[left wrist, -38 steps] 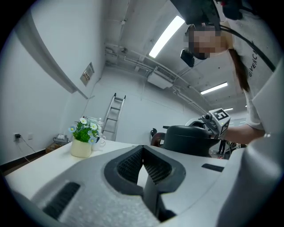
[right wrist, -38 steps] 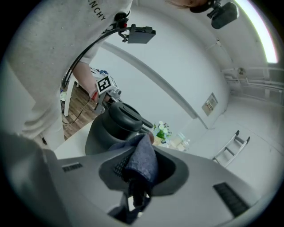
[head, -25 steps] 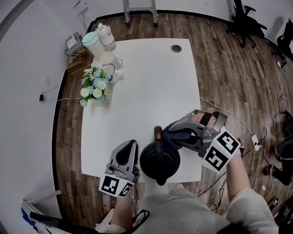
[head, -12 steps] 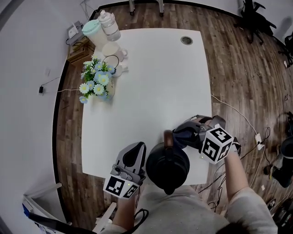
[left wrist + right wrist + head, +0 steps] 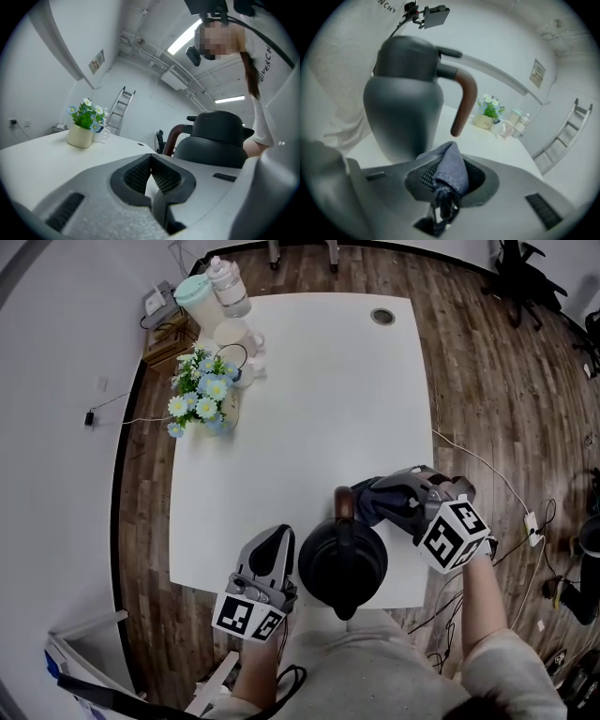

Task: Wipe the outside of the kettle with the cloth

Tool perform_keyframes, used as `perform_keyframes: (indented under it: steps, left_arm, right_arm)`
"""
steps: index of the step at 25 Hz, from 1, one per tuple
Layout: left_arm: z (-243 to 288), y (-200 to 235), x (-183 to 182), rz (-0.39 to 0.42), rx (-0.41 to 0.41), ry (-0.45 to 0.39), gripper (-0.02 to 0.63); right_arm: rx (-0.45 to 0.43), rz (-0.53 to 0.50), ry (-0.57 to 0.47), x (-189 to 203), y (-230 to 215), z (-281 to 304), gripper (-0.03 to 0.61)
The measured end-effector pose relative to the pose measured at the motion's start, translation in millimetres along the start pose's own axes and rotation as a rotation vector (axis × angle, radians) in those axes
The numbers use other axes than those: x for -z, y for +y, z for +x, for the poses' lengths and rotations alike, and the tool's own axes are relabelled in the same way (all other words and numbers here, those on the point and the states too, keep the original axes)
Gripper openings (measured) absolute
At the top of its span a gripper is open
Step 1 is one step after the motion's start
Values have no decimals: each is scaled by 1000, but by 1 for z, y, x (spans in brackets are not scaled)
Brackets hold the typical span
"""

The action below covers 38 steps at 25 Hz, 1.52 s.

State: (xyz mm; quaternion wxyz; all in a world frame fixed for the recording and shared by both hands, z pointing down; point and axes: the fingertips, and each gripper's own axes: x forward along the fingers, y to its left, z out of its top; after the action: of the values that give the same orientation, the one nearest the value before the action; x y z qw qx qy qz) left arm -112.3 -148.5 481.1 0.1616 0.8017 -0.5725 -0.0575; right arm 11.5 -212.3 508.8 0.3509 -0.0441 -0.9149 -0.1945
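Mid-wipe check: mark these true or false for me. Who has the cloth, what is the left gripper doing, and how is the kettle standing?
1. The right gripper holds the cloth in its jaws. True.
2. The left gripper grips the kettle. False: it is shut on nothing, beside the kettle.
3. The kettle lies on its side. False: it stands upright on the table.
4. The flowers stand by the table's left edge. True.

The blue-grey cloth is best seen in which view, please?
Right gripper view: the blue-grey cloth sits central, clamped by the right gripper. The head view shows only a dark fold beside the black kettle; the left gripper view, none.
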Motion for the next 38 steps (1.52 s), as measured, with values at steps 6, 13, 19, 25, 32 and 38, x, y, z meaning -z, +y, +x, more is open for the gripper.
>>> perform_keyframes:
  steps: [6, 13, 19, 25, 32, 38]
  left_arm:
    - [-34, -16, -24, 56, -55, -45, 3]
    - [-65, -48, -86, 276, -64, -108, 3]
    - [-58, -52, -121, 450, -30, -114, 3]
    - [-43, -42, -106, 470, 28, -104, 3]
    - [-35, -21, -63, 439, 14, -44, 3]
    - [-39, 1, -40, 379, -17, -13, 3]
  right_arm:
    - [299, -1, -136, -65, -34, -102, 64]
    - [284, -8, -383, -174, -28, -145, 64]
    - [-139, -282, -264, -220, 3, -81, 64]
    - [-513, -394, -115, -219, 12, -19, 64]
    - [-793, -407, 92, -178, 24, 36, 64]
    - [-959, -362, 206, -140, 43, 84, 64]
